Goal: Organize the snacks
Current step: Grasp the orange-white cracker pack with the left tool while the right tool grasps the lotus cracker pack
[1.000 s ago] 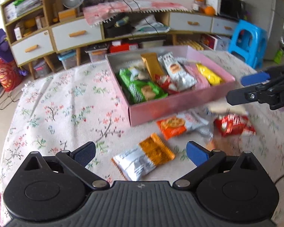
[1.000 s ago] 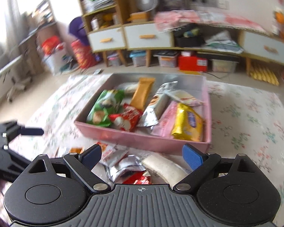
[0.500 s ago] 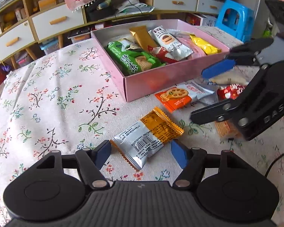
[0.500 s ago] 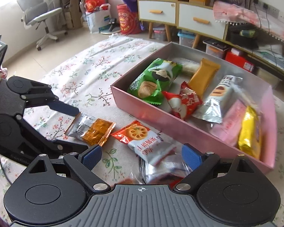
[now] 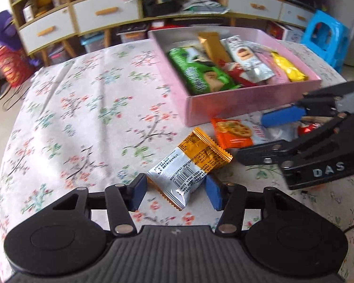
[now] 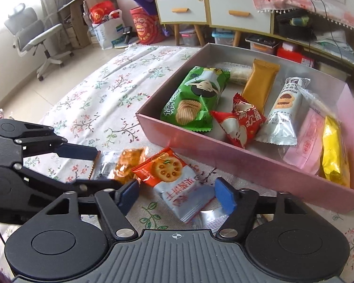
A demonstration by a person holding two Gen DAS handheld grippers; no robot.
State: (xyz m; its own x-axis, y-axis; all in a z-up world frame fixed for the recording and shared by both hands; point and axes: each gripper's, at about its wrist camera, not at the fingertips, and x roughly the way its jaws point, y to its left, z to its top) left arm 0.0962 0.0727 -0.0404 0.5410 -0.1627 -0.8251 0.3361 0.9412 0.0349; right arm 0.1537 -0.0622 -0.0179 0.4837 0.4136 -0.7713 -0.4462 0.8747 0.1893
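On the flowered tablecloth, a silver and orange packet [image 5: 188,165] lies between the blue pads [image 5: 139,189] of my left gripper [image 5: 175,191]. Its jaws are closing and both pads touch the packet's sides. The right wrist view shows that packet [image 6: 127,162] blurred in the left gripper [image 6: 108,168]. My right gripper [image 6: 175,195] straddles a red and silver cracker packet [image 6: 174,184] lying flat. Its jaws are closing, with cloth still showing beside the left pad. The same packet [image 5: 232,133] and right gripper [image 5: 251,139] appear in the left wrist view. The pink box [image 6: 224,155] holds several snacks.
A small red wrapper [image 5: 306,128] and a silver wrapper [image 6: 210,219] lie beside the cracker packet, near the pink box [image 5: 247,103]. Past the table stand a blue stool [image 5: 325,37], a drawer cabinet [image 6: 224,11] and an office chair [image 6: 35,35].
Both pairs of jaws have narrowed around their packets. The right gripper came down and in over the cracker packet. The left gripper tilted slightly, with its packet now touching the pads.
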